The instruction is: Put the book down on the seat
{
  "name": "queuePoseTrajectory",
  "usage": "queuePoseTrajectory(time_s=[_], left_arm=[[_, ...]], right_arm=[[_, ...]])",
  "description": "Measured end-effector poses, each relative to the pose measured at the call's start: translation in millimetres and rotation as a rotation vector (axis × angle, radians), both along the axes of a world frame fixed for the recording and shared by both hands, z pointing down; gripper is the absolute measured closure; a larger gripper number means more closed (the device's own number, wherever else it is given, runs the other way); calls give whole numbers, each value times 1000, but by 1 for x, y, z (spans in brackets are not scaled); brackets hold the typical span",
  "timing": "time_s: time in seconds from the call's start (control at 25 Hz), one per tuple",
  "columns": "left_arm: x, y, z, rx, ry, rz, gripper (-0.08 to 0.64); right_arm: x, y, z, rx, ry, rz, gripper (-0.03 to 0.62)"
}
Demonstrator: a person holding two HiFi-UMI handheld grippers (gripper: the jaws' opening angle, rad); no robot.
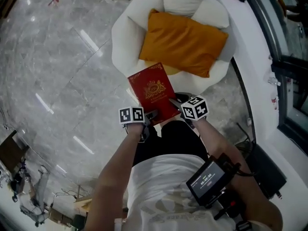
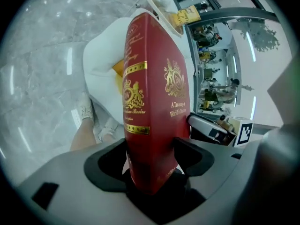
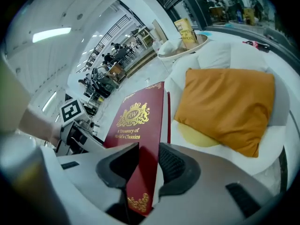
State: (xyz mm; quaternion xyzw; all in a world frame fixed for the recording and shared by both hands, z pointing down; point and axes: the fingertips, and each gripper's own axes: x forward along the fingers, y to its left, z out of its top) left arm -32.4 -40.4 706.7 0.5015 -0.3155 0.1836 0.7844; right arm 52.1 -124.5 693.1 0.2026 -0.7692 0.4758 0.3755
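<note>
While two grippers (image 1: 153, 115) (image 1: 174, 101) clamp one book (image 1: 153, 93), one cushion (image 1: 185, 42), one seat (image 1: 129, 32).

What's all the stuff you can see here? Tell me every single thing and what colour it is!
book: one, red with gold print, held at the seat's front edge
seat: one, white and puffy, on the floor
cushion: one, orange, lying on the seat
yellow pad: one, yellow, peeking out under the cushion
floor: one, grey marble, around the seat
screen device: one, black, on the person's front
left gripper: one, black jaws, shut on the book's bottom edge
right gripper: one, black jaws, shut on the book's cover
marker cubes: two, black and white, one on each gripper
</note>
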Motion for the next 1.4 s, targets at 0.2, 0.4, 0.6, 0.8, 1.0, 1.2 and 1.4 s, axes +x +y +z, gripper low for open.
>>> queuePoseTrajectory(time_s=[0.2, 0.4, 0.6, 0.8, 1.0, 1.2, 1.4], left_arm=[[12, 8, 35, -25, 21, -65, 244], [13, 11, 72, -30, 16, -123, 244], [13, 16, 110, -48, 13, -183, 242], [21, 20, 147, -77, 16, -193, 242], [40, 17, 185, -102, 35, -205, 241], [48, 12, 212, -114, 43, -250, 241], [50, 6, 236, -131, 31, -293, 239]], right_arm=[[7, 2, 34, -18, 15, -70, 450], [3, 1, 72, -21, 26, -130, 451], [-10, -2, 110, -3, 25, -223, 451], [-6, -1, 147, -17, 22, -284, 453], [8, -6, 185, -18, 43, -332, 453], [10, -14, 212, -18, 39, -380, 451], [8, -21, 239, -15, 41, -418, 451]])
